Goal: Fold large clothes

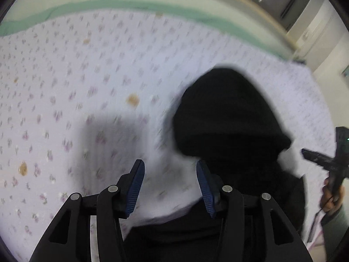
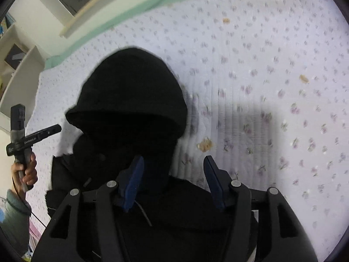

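Both tools gape wide and hold nothing: the left tool (image 1: 170,187) hangs over pale quilt, the right tool (image 2: 173,183) over dark cloth. The black hooded garment (image 2: 130,91) lies on the flowered bed (image 2: 261,65), filling the centre and lower left of the right view. It looks soft, floppy and fairly heavy, so hems or shoulders seem best to pinch. Nothing blocks it.
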Motion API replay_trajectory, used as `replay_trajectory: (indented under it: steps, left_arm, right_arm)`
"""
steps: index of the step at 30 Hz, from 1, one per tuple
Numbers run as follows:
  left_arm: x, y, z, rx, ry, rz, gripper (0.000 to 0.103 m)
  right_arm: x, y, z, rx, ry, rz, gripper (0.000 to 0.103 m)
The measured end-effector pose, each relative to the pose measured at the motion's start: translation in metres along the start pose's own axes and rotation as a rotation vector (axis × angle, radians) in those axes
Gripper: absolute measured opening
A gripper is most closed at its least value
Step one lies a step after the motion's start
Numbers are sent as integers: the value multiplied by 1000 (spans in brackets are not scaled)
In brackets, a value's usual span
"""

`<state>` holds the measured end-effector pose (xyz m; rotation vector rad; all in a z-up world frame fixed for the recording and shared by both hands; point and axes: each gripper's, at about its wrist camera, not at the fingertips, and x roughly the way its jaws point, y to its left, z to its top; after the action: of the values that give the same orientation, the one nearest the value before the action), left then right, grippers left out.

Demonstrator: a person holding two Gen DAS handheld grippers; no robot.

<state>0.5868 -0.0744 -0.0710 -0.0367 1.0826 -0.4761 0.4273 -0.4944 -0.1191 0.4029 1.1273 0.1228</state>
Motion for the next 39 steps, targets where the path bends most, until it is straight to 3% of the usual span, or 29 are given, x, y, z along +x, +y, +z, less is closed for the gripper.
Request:
replay_trajectory:
  steps: [3, 6, 10, 11, 14, 16, 19, 24, 27, 30, 33, 35, 38, 39]
  left_arm:
    - [-4, -24, 27, 11, -65, -85, 52]
    - [32, -34, 44, 7, -24, -107, 52]
    - [105, -19, 21, -39, 140, -80, 52]
    - [122, -11, 12, -64, 159, -86, 52]
    - [125, -9, 7, -72, 128, -90, 52]
    - [119, -16, 7, -37, 124, -61, 52]
    - [99, -27, 9, 2, 103, -43, 52]
    - [47, -38, -3, 29, 5, -134, 52]
    - [68, -28, -11, -11, 65, -94, 52]
    - [104, -14, -17, -66, 145, -92, 52]
    - [95, -22, -13, -20, 157, -77, 52]
    - [82, -27, -8, 23, 141, -79, 52]
    - [40, -27, -2, 63, 61, -163, 52]
    - [26, -26, 6, 70, 30, -188, 53]
  right_arm:
    - [9, 24, 40, -13, -49, 39, 60]
    - [41, 39, 59, -58, -35, 12, 60]
    - [102, 28, 52, -70, 91, 5, 59]
    - [120, 26, 45, -70, 124, -5, 53]
    - [147, 14, 42, -35, 152, -25, 40]
    - [143, 10, 48, -22, 158, -30, 37]
    - [117, 16, 51, -54, 134, -22, 39]
    - [65, 29, 41, -132, 53, 64, 47]
    - [75, 24, 34, -154, 77, 11, 50]
    - [113, 4, 30, -87, 182, 2, 47]
    - [110, 2, 35, -100, 181, 13, 48]
    - [100, 6, 43, -131, 166, 21, 49]
    - [71, 10, 55, -167, 106, 65, 50]
    - [60, 9, 65, -174, 76, 80, 54]
